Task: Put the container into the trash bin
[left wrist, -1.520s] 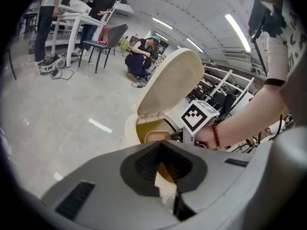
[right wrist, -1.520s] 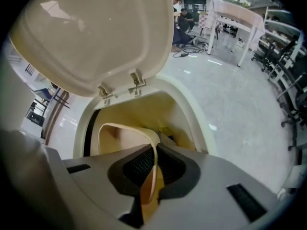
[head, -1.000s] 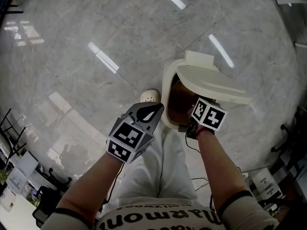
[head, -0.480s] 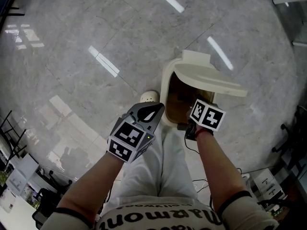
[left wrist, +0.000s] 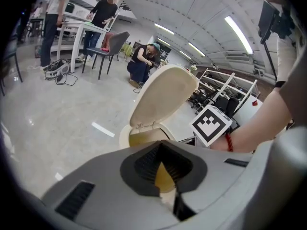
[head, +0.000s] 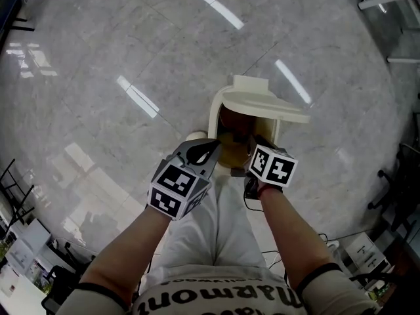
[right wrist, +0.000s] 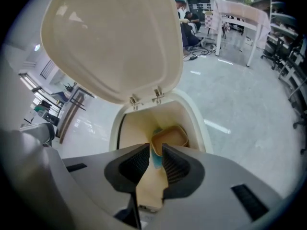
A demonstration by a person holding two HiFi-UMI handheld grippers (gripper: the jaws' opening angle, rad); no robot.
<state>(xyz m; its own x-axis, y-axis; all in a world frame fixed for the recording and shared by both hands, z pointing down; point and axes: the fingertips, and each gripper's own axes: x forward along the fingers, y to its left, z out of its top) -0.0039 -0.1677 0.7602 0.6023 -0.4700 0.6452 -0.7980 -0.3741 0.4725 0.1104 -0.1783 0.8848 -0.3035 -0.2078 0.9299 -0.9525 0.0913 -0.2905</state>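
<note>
Right gripper view looks down into the cream trash bin [right wrist: 199, 121], whose hinged lid [right wrist: 112, 37] stands raised above the mouth. One tan, square container [right wrist: 169, 137] lies inside, toward the hinge side of the bin. The right gripper [right wrist: 156, 153] hangs over the near rim with its jaws a little apart and gripping nothing. A teal strip shows in the gap, and what it belongs to cannot be told. The left gripper [left wrist: 161, 145], beside the bin's near-left edge, has its tips pressed together on nothing. A pale shoe [head: 195, 136] sits on the floor against the bin's left side. The drop appears done, so the risks lie in pulling out. If the lid falls while the right gripper is above the mouth, it would likely strike the jaws or the marker cube [head: 270, 166]. The container seems to rest high against the back wall and may keep the lid from seating. By count there is one bin, one lid, one container and two grippers.
</note>
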